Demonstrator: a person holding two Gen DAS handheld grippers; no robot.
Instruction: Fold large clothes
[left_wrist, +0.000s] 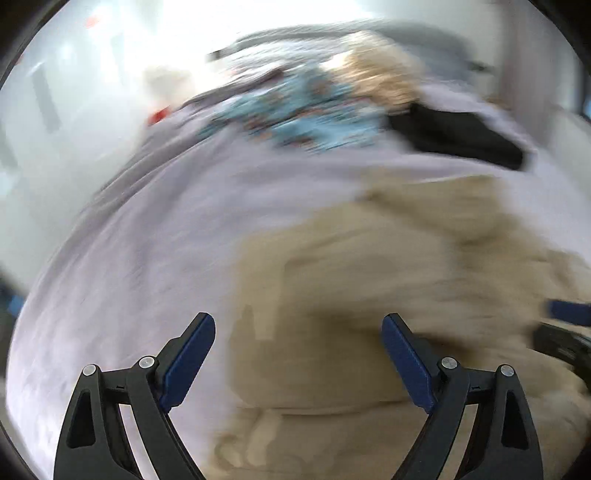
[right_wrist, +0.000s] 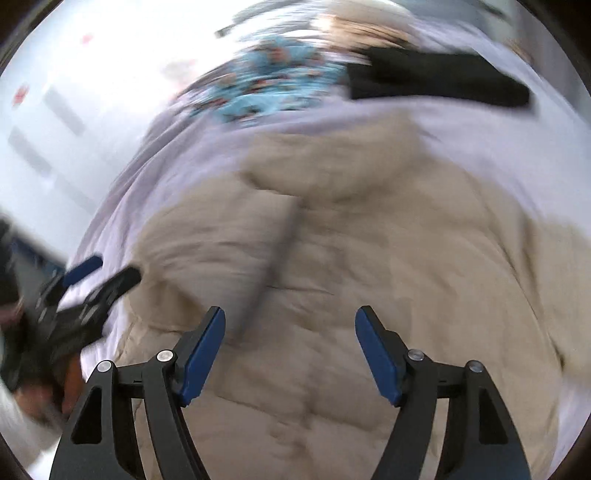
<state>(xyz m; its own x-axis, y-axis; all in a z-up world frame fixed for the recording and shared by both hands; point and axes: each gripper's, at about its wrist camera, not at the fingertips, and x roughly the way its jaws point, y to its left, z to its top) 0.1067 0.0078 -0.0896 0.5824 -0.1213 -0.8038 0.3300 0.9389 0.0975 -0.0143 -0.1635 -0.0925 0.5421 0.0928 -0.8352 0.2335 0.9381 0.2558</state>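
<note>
right hand-held gripper (right_wrist: 290, 332) gapes above beige jacket (right_wrist: 351, 258), hood pointing away.

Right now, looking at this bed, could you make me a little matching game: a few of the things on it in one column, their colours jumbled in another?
Things:
1. Big puffy quilted jacket
2. Patterned crumpled cloth
3. Flat folded garment
4. Bed sheet

Colours:
A. black
B. pale lilac
C. beige
D. light blue with reddish specks

Pairs: 1-C, 2-D, 3-A, 4-B. Both views are motion-blurred, so finer detail is hard to tell.
</note>
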